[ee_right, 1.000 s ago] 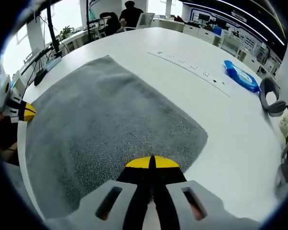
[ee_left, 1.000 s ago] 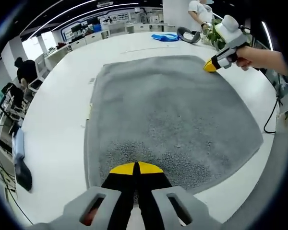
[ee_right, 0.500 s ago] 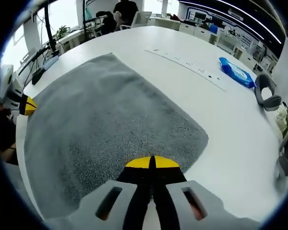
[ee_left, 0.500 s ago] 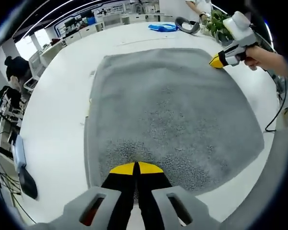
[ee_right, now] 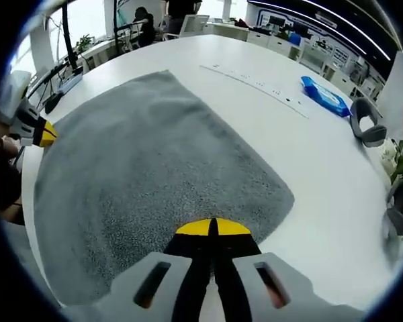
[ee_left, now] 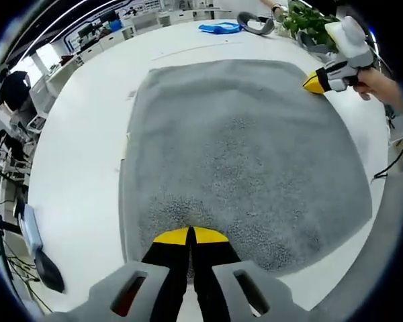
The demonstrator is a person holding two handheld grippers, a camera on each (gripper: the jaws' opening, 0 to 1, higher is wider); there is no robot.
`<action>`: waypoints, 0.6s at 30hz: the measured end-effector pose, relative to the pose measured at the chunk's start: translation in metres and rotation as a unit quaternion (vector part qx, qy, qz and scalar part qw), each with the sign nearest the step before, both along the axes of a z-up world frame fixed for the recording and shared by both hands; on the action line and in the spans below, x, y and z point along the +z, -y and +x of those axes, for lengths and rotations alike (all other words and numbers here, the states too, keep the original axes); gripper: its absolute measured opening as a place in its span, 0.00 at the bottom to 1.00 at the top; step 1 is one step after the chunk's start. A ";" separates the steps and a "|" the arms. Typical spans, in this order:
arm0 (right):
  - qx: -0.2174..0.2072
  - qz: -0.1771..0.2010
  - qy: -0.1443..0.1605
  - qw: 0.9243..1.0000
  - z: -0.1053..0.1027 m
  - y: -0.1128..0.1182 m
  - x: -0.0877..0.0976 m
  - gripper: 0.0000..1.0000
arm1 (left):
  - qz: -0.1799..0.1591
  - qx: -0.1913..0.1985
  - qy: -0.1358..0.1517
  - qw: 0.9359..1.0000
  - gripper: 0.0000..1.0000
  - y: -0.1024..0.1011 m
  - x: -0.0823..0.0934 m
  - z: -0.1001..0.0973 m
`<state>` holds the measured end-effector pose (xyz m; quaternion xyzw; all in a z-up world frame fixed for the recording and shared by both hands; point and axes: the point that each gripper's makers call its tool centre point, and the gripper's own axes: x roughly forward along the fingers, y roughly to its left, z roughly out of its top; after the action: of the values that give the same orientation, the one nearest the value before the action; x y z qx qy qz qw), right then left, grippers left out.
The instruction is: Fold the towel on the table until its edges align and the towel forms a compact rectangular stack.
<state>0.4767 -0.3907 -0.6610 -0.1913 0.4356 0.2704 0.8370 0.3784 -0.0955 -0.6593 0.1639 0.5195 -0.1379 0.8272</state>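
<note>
Setting: open-plan office with ceiling light strips; desks and seated people lie far beyond the jaws in both views.
Surface: white table (ee_left: pixel 74 154) (ee_right: pixel 336 174), large and rounded, carrying everything named below.
Towel: grey towel (ee_left: pixel 242 147) (ee_right: pixel 148 168), spread flat in a single layer, with no fold visible; it extends forward from both pairs of jaws.
Left gripper (ee_left: pixel 190 236): yellow-tipped black jaws pressed together over the near edge of the towel; the tips lie on the pile, and whether cloth is caught between them cannot be told. In the right gripper view this tool (ee_right: pixel 39 133) sits far left of the jaws, at the towel's corner.
Right gripper (ee_right: pixel 212 228): jaws pressed together, tips resting at the towel's near edge close to one corner; a grip on the cloth cannot be confirmed. In the left gripper view it (ee_left: pixel 317 82) sits far ahead and right of the jaws, its yellow tip at the towel's far right corner, held by a hand (ee_left: pixel 376 86).
Blue packet (ee_left: pixel 220 27) (ee_right: pixel 326 96): flat, beyond the towel, well apart from it.
Grey headset (ee_left: pixel 255 25) (ee_right: pixel 367 129): curved band, just beside the blue packet.
Potted plant (ee_left: pixel 307 20): green leaves, beyond the right gripper.
Printed marks (ee_right: pixel 255 83): faint line across the table, between the towel and the blue packet.
</note>
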 end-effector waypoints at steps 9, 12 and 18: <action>-0.015 0.007 -0.004 1.000 -0.012 0.005 0.000 0.00 | 0.009 -0.017 -0.011 1.000 0.00 0.000 0.000 0.010; -0.013 0.005 0.000 1.000 -0.016 0.007 0.000 0.00 | 0.015 -0.024 -0.015 0.999 0.00 0.001 -0.001 0.014; -0.016 0.002 0.003 1.000 -0.023 0.009 0.001 0.00 | 0.021 -0.031 -0.019 0.999 0.00 0.000 0.000 0.017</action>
<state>0.4536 -0.3998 -0.6604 -0.1832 0.4353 0.2570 0.8431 0.3958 -0.0953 -0.6597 0.1939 0.5327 -0.1555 0.8090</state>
